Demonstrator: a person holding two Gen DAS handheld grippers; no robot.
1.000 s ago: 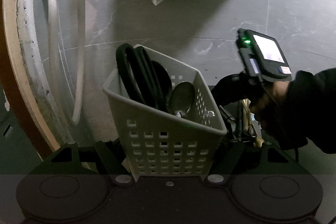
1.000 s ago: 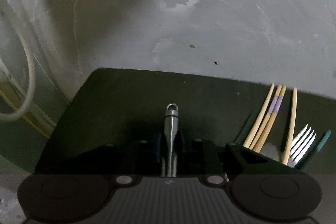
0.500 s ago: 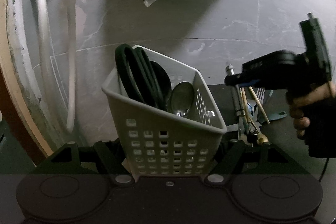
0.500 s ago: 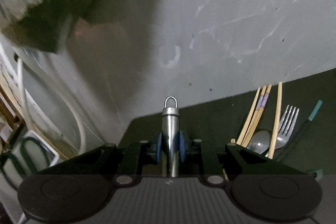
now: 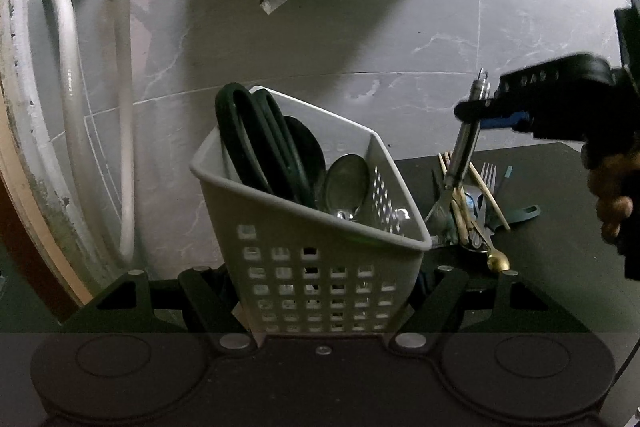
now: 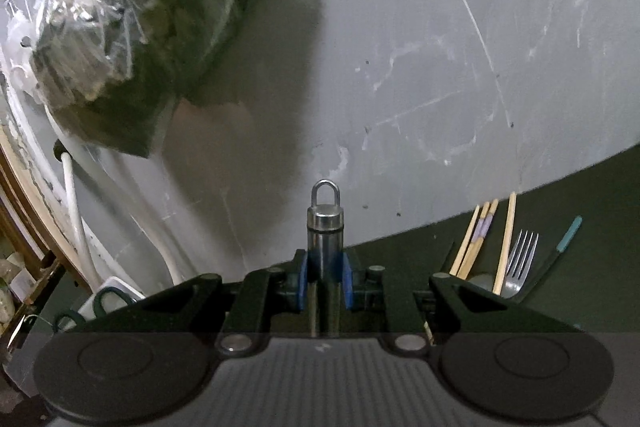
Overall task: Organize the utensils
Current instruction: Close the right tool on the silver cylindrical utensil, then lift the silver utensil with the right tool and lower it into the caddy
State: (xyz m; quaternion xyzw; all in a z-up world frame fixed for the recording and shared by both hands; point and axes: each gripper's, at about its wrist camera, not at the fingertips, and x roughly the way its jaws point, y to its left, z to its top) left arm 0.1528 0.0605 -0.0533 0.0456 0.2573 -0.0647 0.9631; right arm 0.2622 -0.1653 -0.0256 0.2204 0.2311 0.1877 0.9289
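Right claw [image 6: 324, 281]: clamps steel utensil handle [image 6: 325, 227].
Left claw [image 5: 322, 291]: grips basket [image 5: 320, 263].
Advice: lower handle-up into basket's open side.

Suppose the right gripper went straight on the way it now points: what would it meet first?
Probably the grey marbled wall. Ahead of the right gripper, past the steel utensil handle in its jaws, nothing else shows; the plastic bag hangs off to the left. Depth is unclear.

A grey perforated caddy [image 5: 320, 267] stands tilted, holding dark-handled scissors [image 5: 256, 143] and a spoon [image 5: 346, 183]. A steel-handled utensil [image 6: 325, 235] hangs lifted above chopsticks [image 5: 460, 203] and a fork [image 6: 520, 259] piled on the dark worktop [image 5: 560, 227].
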